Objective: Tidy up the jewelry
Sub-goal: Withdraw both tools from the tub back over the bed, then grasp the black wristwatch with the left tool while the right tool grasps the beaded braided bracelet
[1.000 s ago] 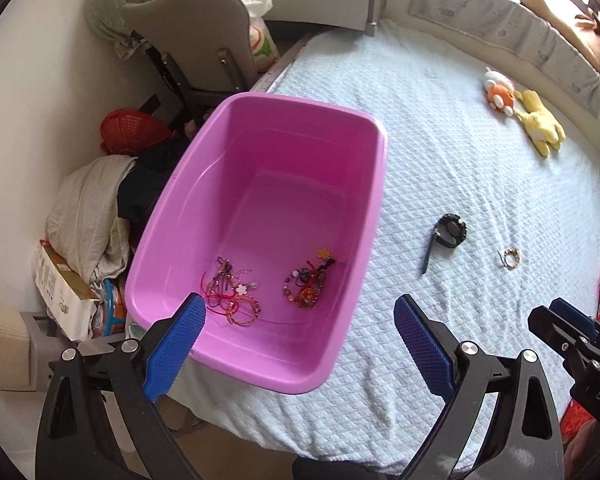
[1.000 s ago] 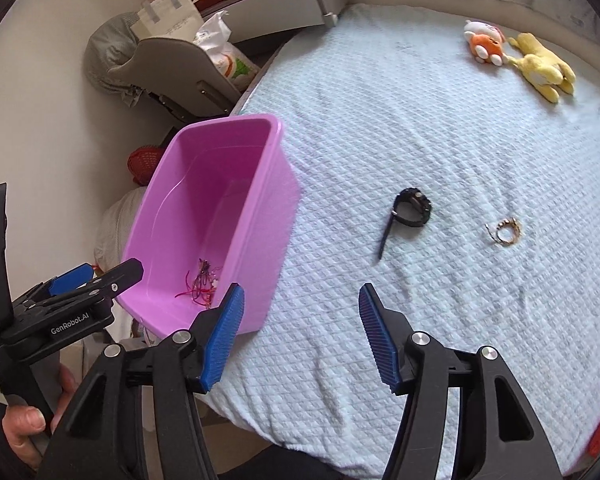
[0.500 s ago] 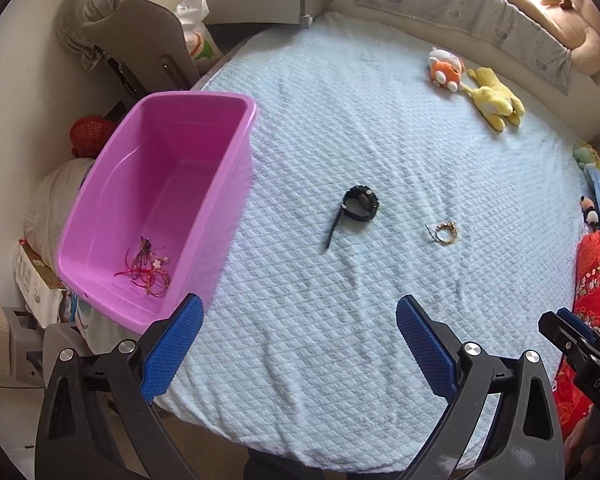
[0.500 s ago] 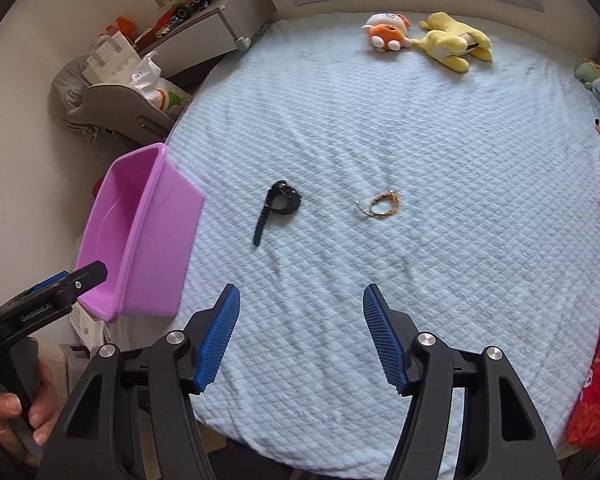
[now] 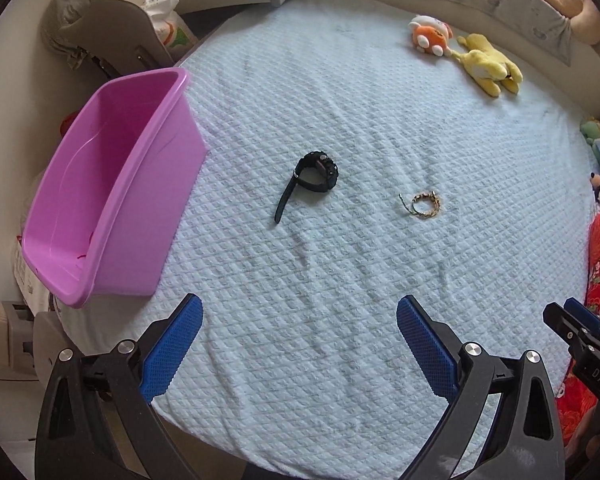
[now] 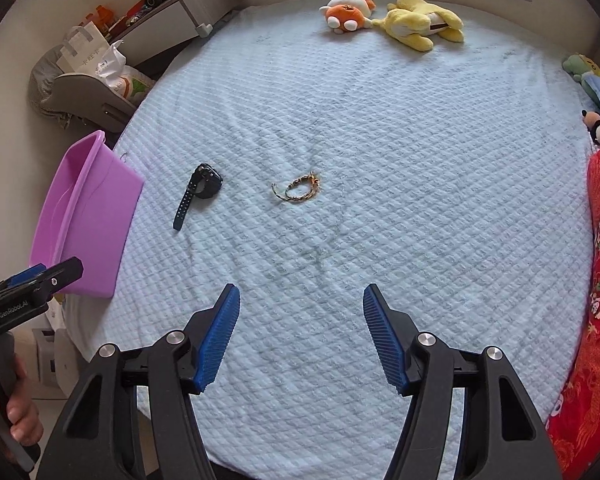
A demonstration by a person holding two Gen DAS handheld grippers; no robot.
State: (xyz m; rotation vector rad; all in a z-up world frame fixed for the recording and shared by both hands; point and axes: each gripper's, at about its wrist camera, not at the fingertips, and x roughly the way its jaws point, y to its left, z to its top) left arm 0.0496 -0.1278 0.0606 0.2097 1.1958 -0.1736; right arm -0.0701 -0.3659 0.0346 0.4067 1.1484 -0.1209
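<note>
A black wristwatch [image 5: 314,172] [image 6: 204,184] lies on the light blue quilted bed, its strap trailing toward me. To its right lies a small gold chain bracelet [image 5: 424,205] [image 6: 300,190]. A purple plastic tub [image 5: 100,216] [image 6: 80,216] stands at the bed's left edge; its floor is mostly hidden from here. My left gripper [image 5: 298,336] hangs open over the bed's near part, empty, short of the watch. My right gripper [image 6: 300,328] is open and empty too, below the bracelet. Each gripper shows at the edge of the other's view.
Orange and yellow plush toys [image 6: 392,16] lie at the bed's far side. A red patterned cloth [image 6: 596,300] and small toys line the right edge. A grey chair [image 5: 112,36], bags and a shelf stand left of the bed. A hand [image 6: 8,408] grips the left handle.
Both grippers have swung right from over the tub to over the bed. The tub has slid to the left edge of both views; watch and bracelet now lie ahead.
</note>
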